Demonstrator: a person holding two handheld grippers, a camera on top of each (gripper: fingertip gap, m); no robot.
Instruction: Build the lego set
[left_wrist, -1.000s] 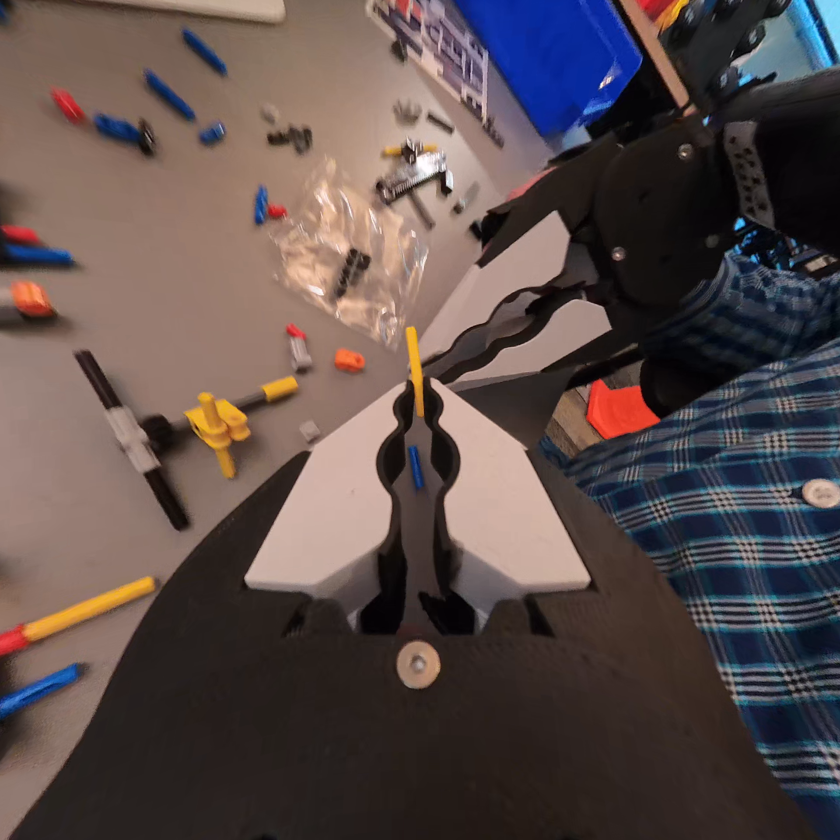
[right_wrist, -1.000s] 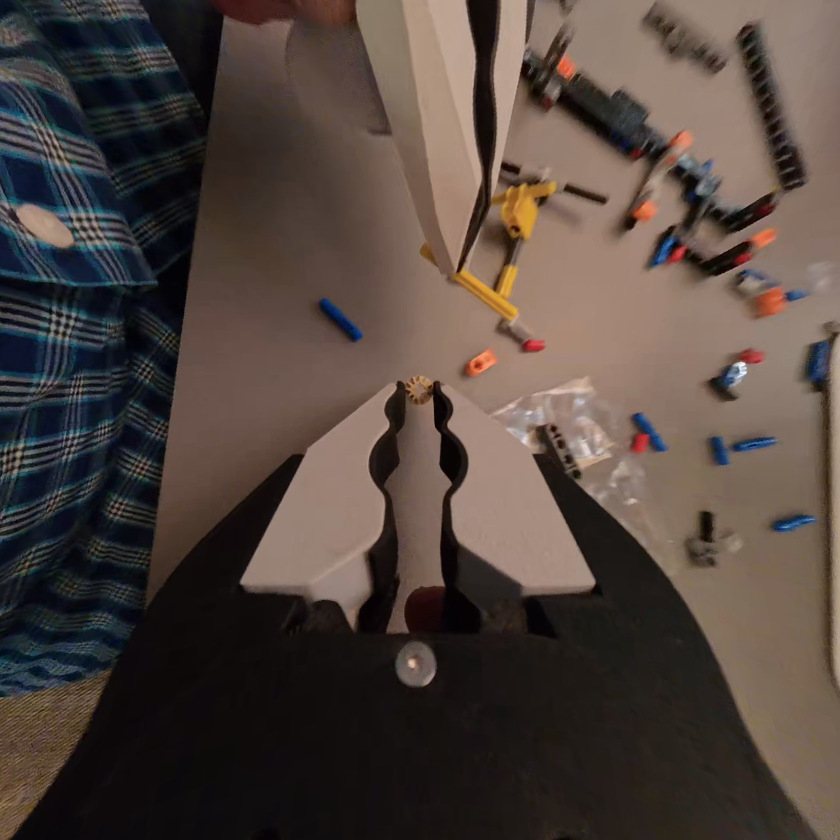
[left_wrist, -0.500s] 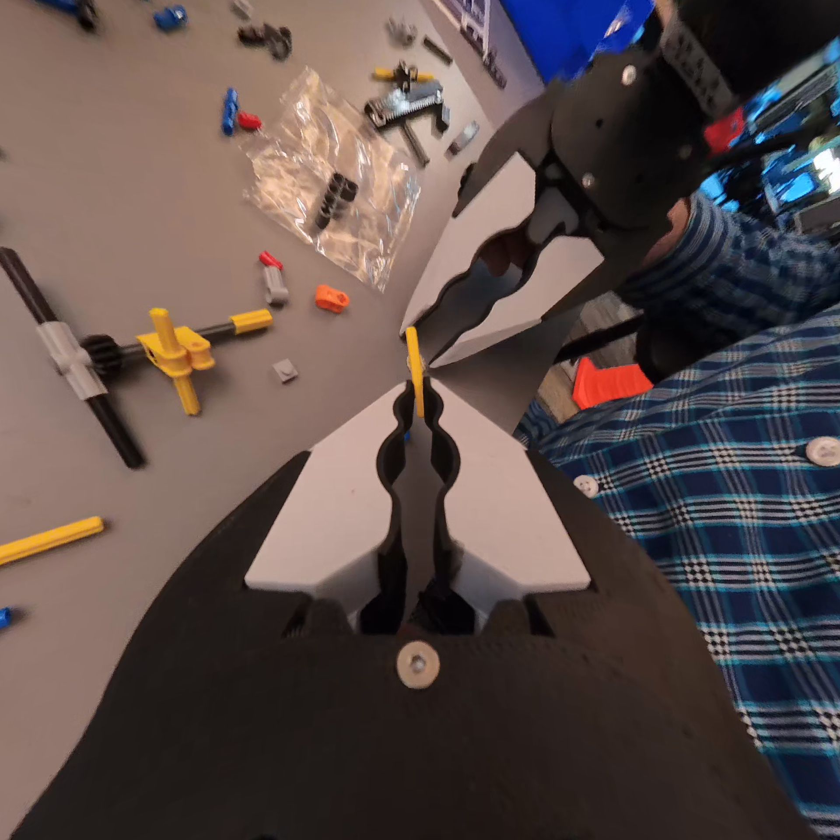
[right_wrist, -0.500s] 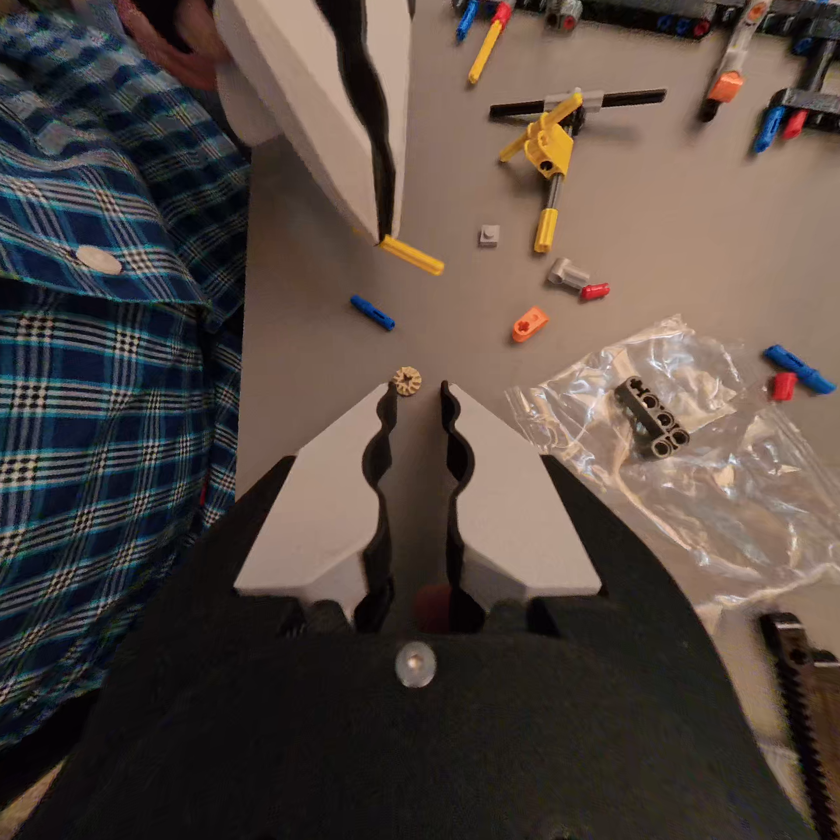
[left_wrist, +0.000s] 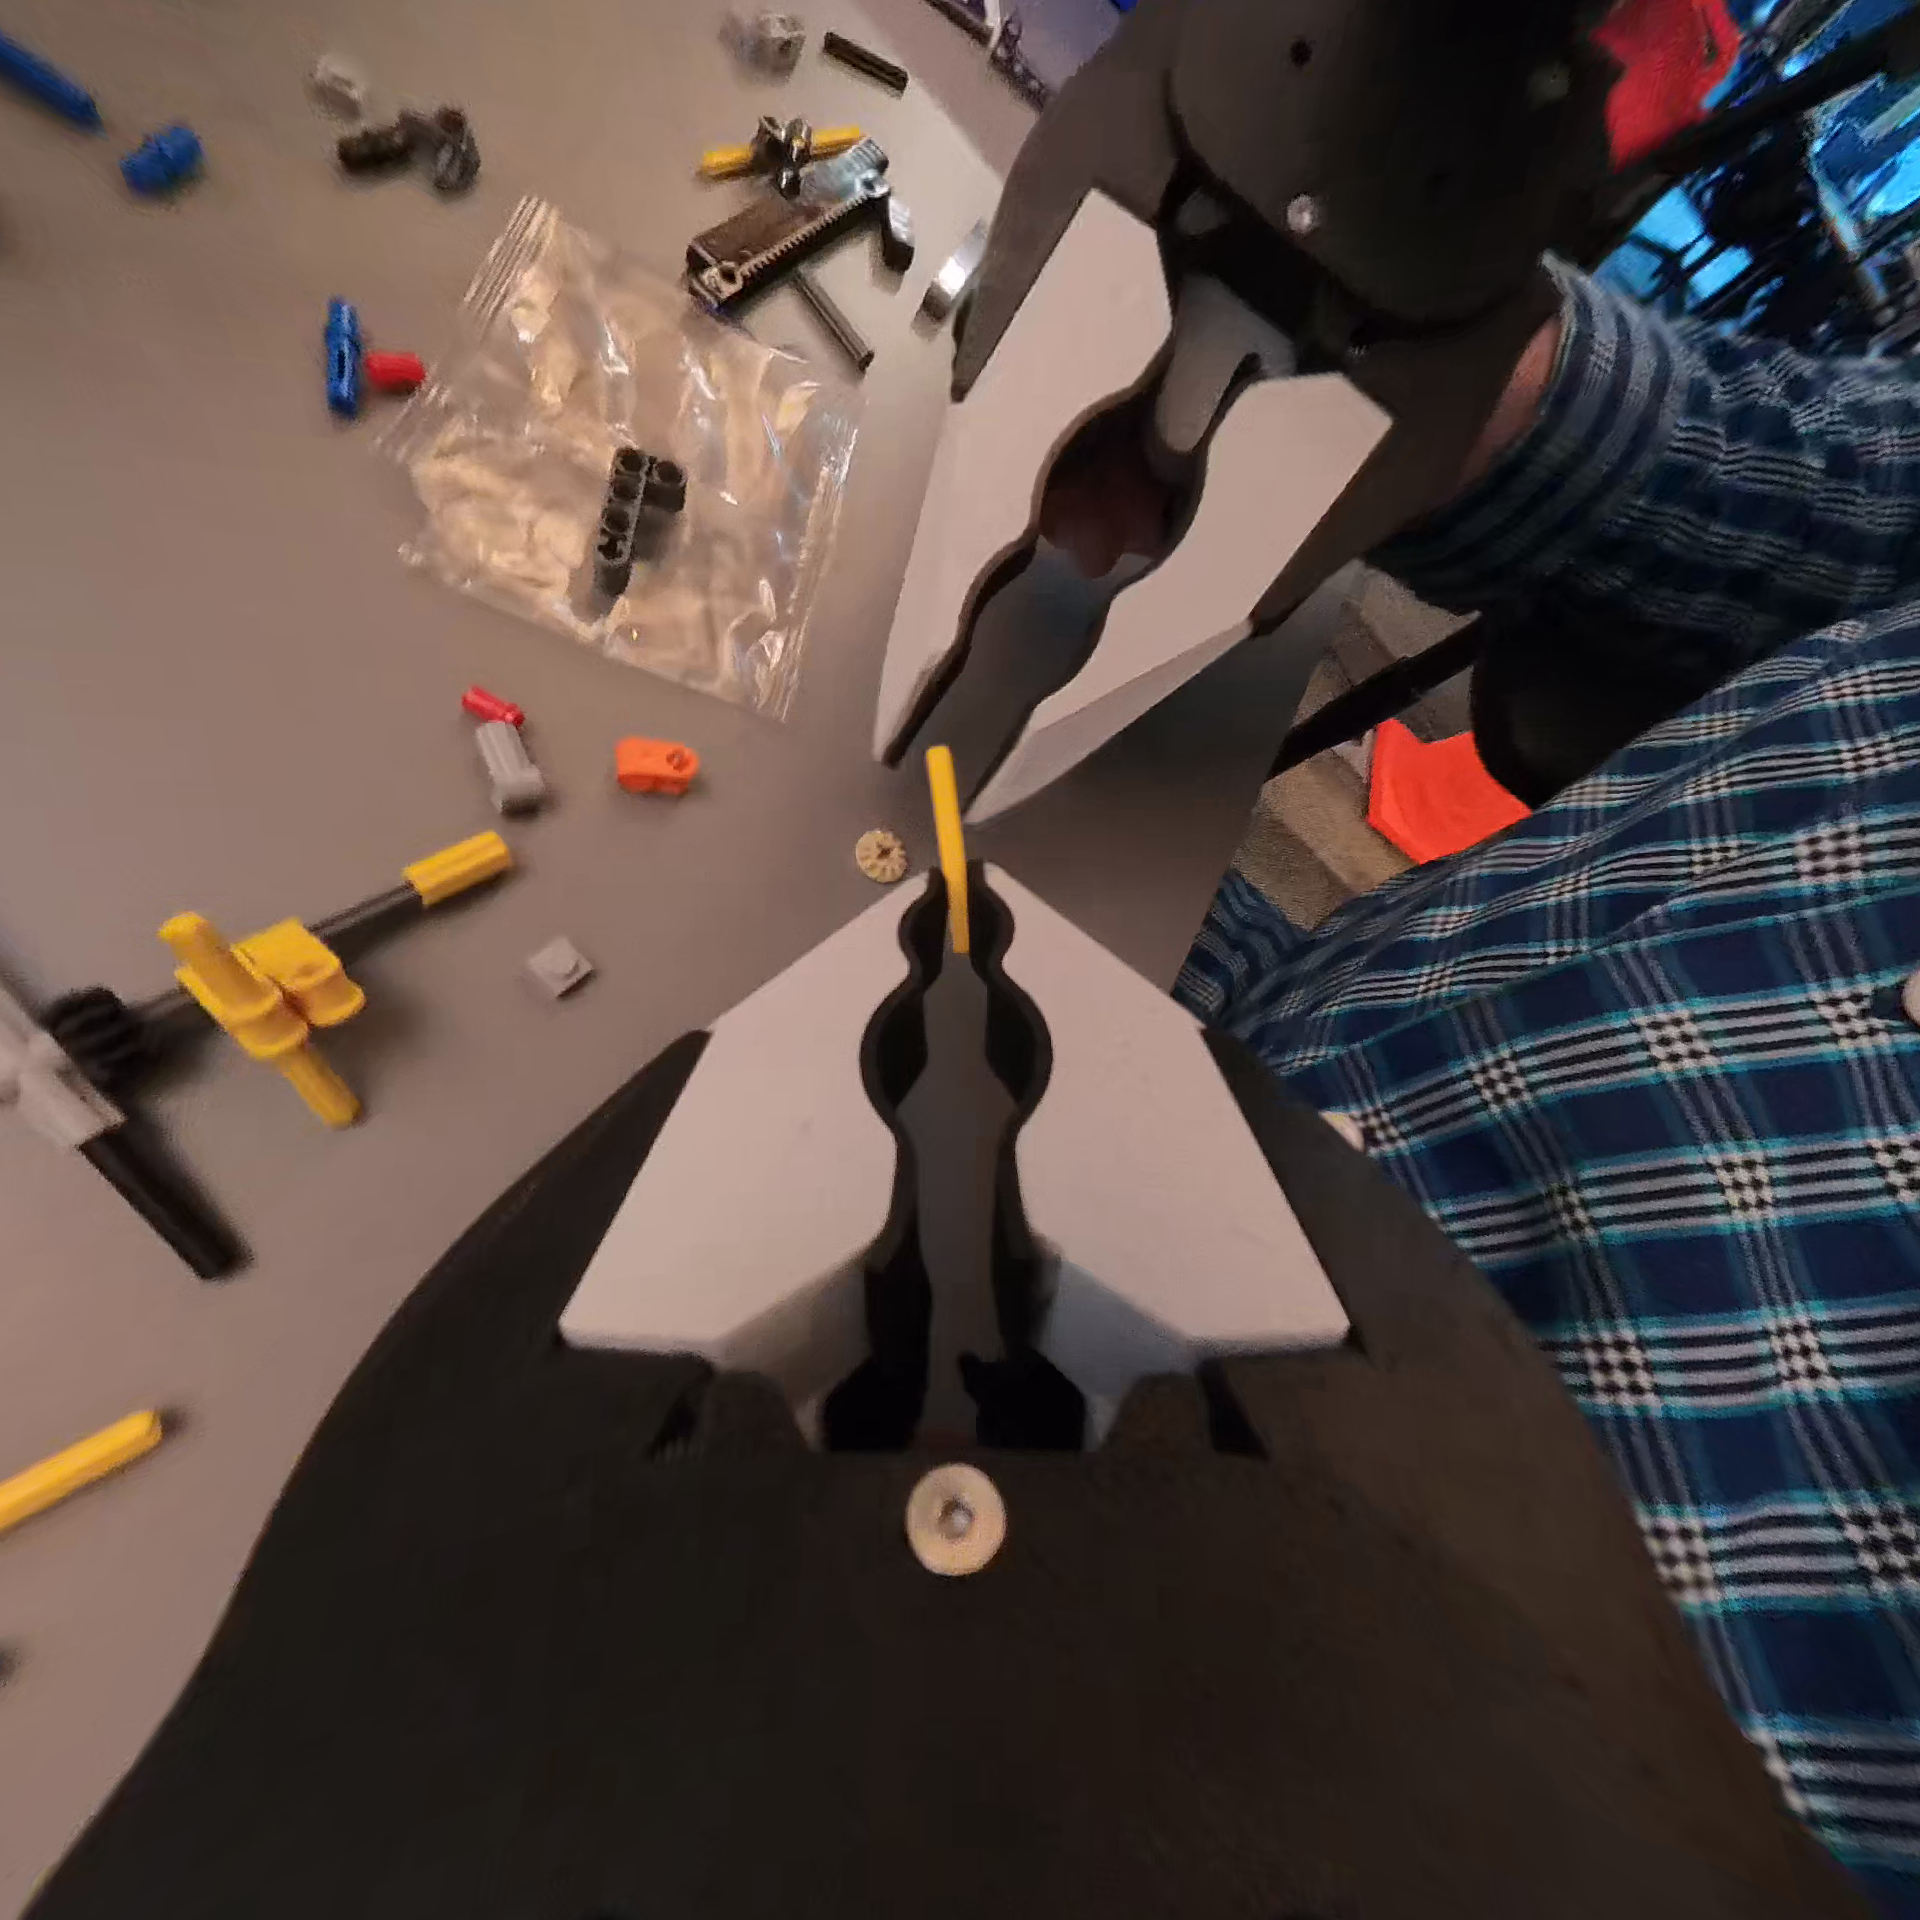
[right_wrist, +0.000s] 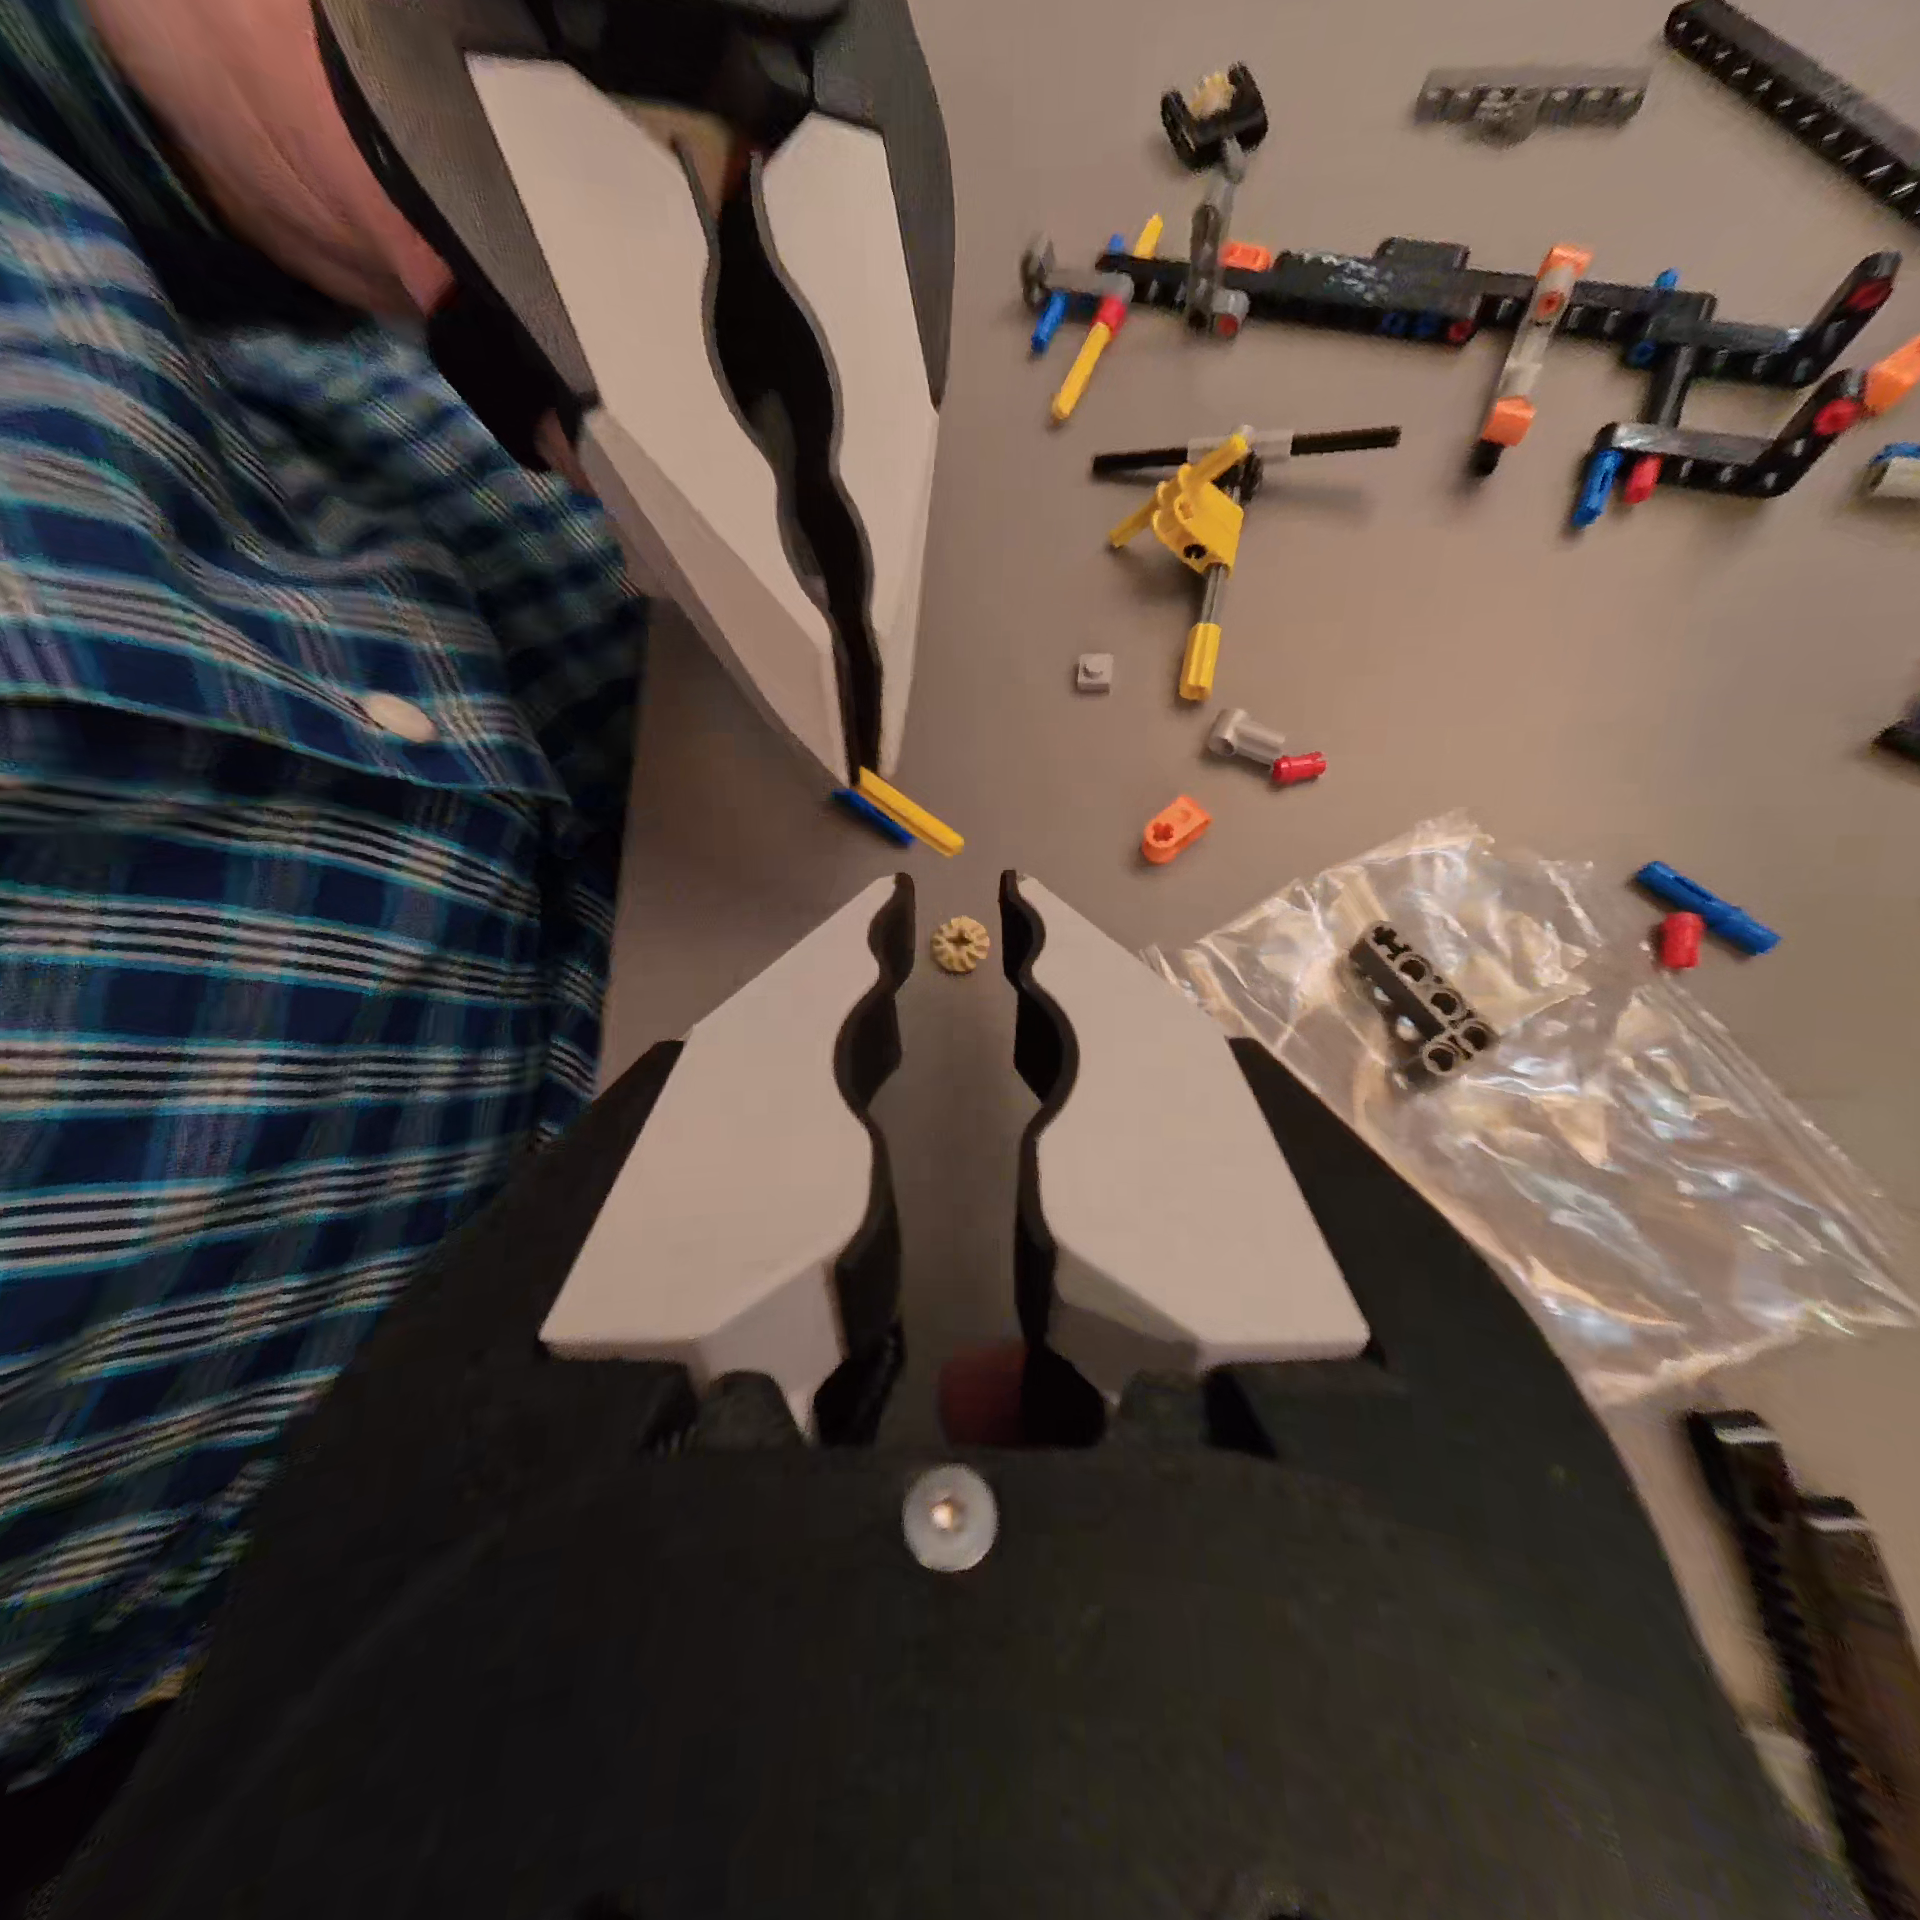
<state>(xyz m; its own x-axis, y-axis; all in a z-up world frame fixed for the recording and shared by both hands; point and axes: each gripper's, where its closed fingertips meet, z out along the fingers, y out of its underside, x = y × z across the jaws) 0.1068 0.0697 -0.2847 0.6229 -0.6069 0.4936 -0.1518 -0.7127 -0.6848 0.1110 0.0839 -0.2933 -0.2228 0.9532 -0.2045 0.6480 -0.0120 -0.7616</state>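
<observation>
My left gripper (left_wrist: 956, 894) is shut on a short yellow axle (left_wrist: 948, 847) that sticks out past its tips. In the right wrist view the left gripper (right_wrist: 860, 774) comes down from the top, with the axle (right_wrist: 912, 816) pointing toward my right gripper (right_wrist: 954, 883). My right gripper is open and empty. A small tan gear (right_wrist: 958, 942) lies flat on the grey table between its fingertips. The gear also shows in the left wrist view (left_wrist: 881, 855), just left of the axle. A blue pin (right_wrist: 871, 816) lies under the axle.
A clear plastic bag (right_wrist: 1610, 1143) holding a dark beam (right_wrist: 1418, 1013) lies to the right. A yellow connector on a black axle (right_wrist: 1195, 520), an orange connector (right_wrist: 1174, 829) and a grey-and-red pin (right_wrist: 1262, 748) lie beyond. A long black beam assembly (right_wrist: 1455, 291) is far right. A plaid shirt (right_wrist: 260, 935) fills the left. The grippers are tip to tip, or close to it.
My right gripper has opened and let go of the tan gear, which now lies on the table between its fingers. The left gripper with the yellow axle has come closer.
</observation>
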